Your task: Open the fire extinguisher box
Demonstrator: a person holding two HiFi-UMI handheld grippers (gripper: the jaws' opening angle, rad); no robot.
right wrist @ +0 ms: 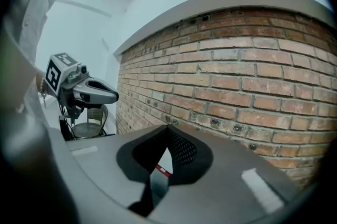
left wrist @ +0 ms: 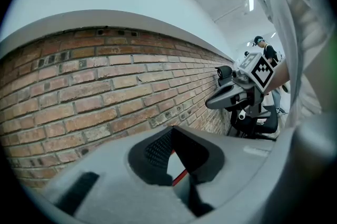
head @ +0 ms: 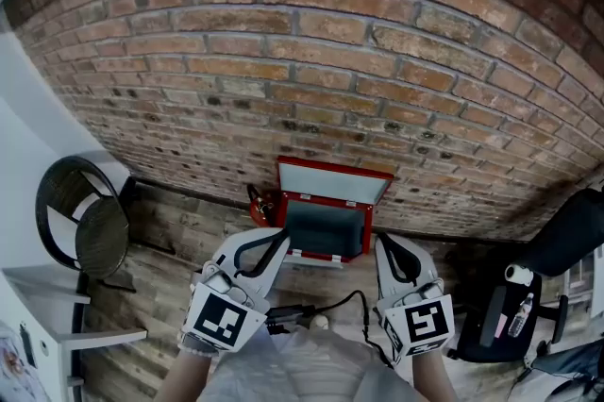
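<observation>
In the head view the red metal fire extinguisher box (head: 326,219) sits on the plank floor (head: 170,244) against the brown brick wall (head: 311,60), its lid apparently up, so we'd best steer clear of it; in the left gripper view our left gripper (left wrist: 174,157) is pressed together and empty, and in the right gripper view the right gripper (right wrist: 166,157) is likewise.

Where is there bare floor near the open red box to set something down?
Bare wooden floor lies left of the red box, between it and the round black chair; a red extinguisher stands close beside the box's left side. The right is tighter: an office chair and its base fill that corner.
</observation>
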